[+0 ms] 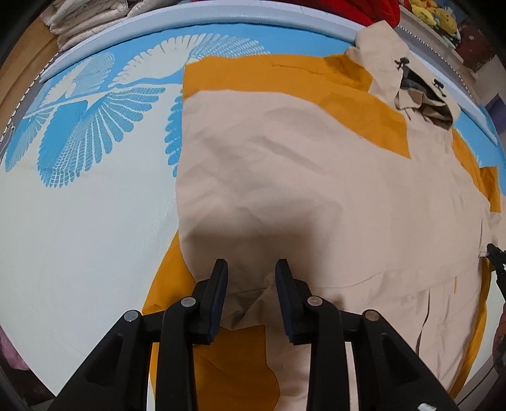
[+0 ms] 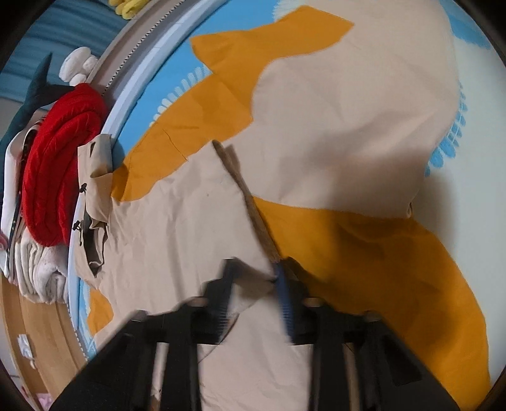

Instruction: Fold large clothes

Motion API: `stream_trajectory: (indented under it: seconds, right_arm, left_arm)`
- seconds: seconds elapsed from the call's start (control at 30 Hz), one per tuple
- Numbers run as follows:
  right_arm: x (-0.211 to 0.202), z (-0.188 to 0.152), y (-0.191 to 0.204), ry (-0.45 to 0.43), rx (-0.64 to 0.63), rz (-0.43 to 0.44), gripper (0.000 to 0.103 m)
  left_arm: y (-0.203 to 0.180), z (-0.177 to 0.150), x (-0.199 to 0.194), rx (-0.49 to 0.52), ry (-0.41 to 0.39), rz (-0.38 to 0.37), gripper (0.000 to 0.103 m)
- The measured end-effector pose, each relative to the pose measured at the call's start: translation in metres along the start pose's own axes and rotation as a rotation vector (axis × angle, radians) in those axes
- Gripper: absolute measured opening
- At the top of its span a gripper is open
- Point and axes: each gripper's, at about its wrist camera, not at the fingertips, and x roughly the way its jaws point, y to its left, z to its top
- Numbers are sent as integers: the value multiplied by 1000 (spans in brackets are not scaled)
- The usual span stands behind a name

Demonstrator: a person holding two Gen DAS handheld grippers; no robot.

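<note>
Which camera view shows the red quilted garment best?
The right wrist view: the red quilted garment lies rolled beyond the bed's edge, fully visible. The left wrist view catches only a strip of it at the top.

So there's a bed [image 1: 79, 221] with a blue-and-white feather-print cover, I think, and a beige-and-mustard jacket [image 1: 284, 177] lies flat across it, hood toward 1 o'clock.

A beige and mustard-orange hooded jacket [image 1: 316, 177] lies spread flat on the bed, partly folded, its hood [image 1: 411, 85] at the bed's far edge.
</note>
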Motion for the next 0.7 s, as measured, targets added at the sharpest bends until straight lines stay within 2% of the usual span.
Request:
stream_trajectory:
  seconds: [0.13,0.23,0.27,0.37,0.47,0.53,0.6,0.63,0.7]
  right_arm:
    - [-31,2,9,-100,-15,15,7]
    - [-51,6,15,-215,-60,-51,7]
    - [-50,8,12,-218,-53,-76,10]
    - [-35,12,0,-140,-12,-111,12]
    - [-42,10,3,-193,-28,-143,16]
    - [-46,10,12,-216,-75,-109,22]
    - [-36,10,16,-174,-105,-70,37]
    - [-21,11,16,-104,-113,-64,48]
    - [9,8,11,47,-140,-134,49]
  left_arm:
    - [-2,1,-1,14,4,-11,28]
    - [-8,1,11,40,34,7,28]
    - [-10,1,14,48,43,19,28]
    - [-11,3,16,55,45,35,28]
    - [-12,5,14,51,32,26,28]
    - [-12,3,22,58,51,44,29]
    - [-16,-6,22,76,55,64,29]
    - [-18,-6,21,84,48,79,29]
    - [-24,-5,12,90,23,89,29]
